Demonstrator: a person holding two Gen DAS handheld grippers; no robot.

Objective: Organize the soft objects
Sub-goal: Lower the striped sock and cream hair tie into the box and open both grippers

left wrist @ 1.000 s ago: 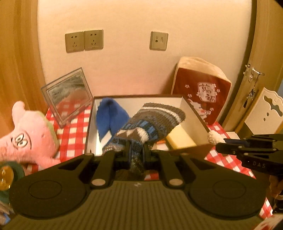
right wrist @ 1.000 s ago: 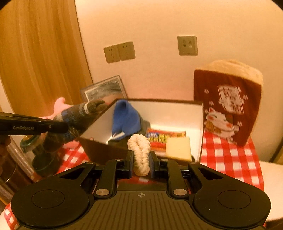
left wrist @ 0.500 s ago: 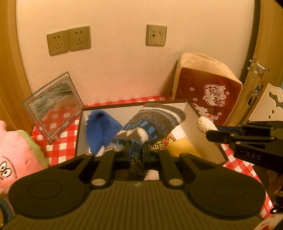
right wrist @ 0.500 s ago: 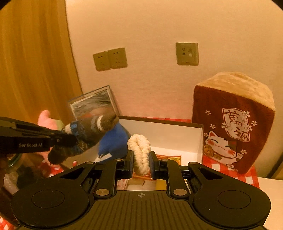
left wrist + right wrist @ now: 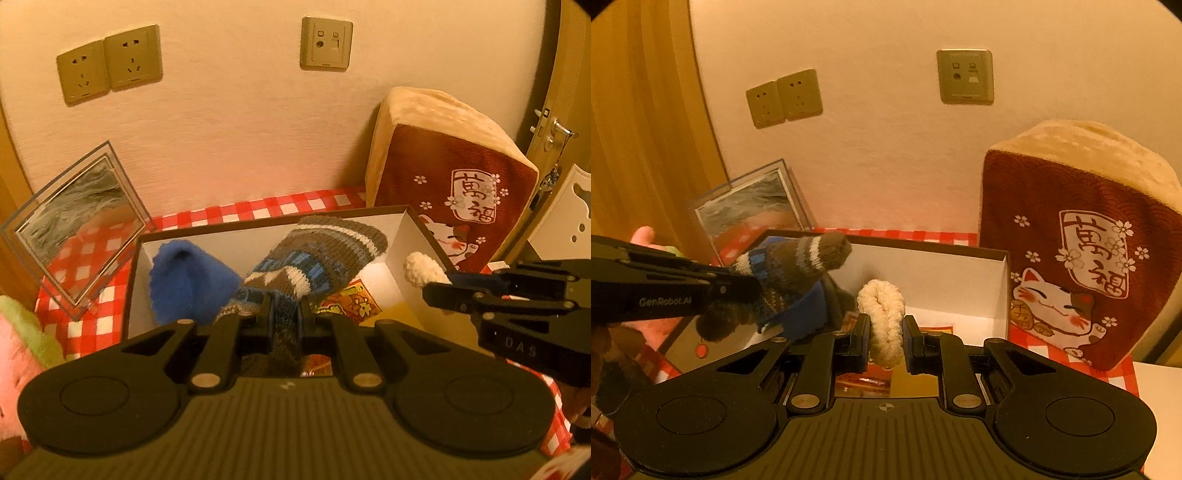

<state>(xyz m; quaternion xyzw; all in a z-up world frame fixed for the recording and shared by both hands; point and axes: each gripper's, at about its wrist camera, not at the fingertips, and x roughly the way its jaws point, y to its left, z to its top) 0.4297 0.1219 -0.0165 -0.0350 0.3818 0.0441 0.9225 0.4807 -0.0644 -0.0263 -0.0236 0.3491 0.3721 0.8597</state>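
My left gripper [image 5: 283, 314] is shut on a striped brown, blue and white knitted sock [image 5: 317, 254] and holds it above the open white box [image 5: 417, 243]; the sock also shows in the right wrist view [image 5: 798, 266]. My right gripper [image 5: 884, 332] is shut on a cream fluffy scrunchie [image 5: 882, 314] above the box's near edge [image 5: 923, 245]; the scrunchie shows in the left wrist view [image 5: 421, 267]. A blue fuzzy sock [image 5: 184, 280] lies inside the box at the left.
A red and cream lucky-cat cushion [image 5: 454, 177] leans on the wall right of the box. A clear photo frame [image 5: 74, 225] stands at the left. A pink plush toy [image 5: 14, 354] lies at far left. A red packet [image 5: 351, 301] lies in the box.
Both grippers have moved forward and up over the box, carrying the knitted sock and the scrunchie. The pink plush has slid mostly out of the left view.
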